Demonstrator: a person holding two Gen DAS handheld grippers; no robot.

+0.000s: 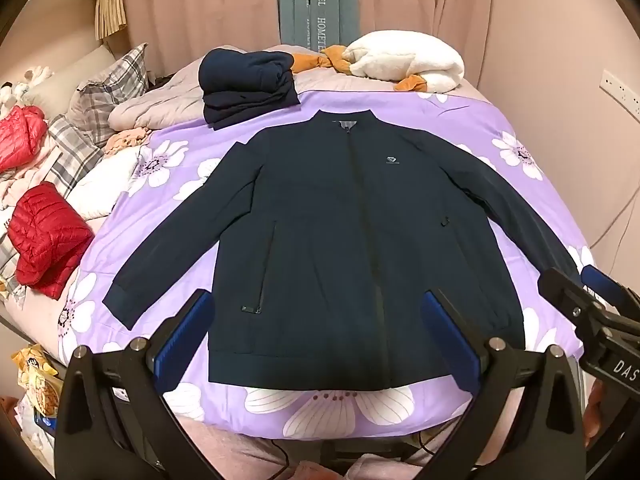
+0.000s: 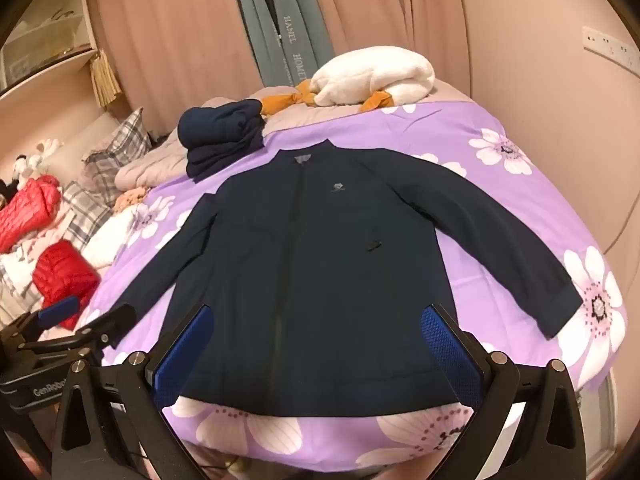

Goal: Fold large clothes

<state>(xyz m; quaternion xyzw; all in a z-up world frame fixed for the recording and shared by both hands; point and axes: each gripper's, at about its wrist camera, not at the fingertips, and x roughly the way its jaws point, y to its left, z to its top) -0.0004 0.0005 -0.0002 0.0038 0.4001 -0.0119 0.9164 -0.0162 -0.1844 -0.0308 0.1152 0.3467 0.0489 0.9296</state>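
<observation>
While both grippers hover spread, the navy jacket lies flat, unfolded.
Left gripper and right gripper grasp nothing; pinching one slick layer could drag the jacket askew.

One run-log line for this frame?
stage: pre-fold | jacket: flat on bed, zipped, sleeves spread | left gripper: open, above hem | right gripper: open, above hem

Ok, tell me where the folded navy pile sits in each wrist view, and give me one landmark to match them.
Left wrist: the navy pile lies upper centre-left, just beyond the jacket's left shoulder.
Right wrist: the navy pile lies upper left of centre, again beyond that shoulder.
Shared landmark: the white plush at the far end of the bed, to the right of the pile in both views.
</observation>
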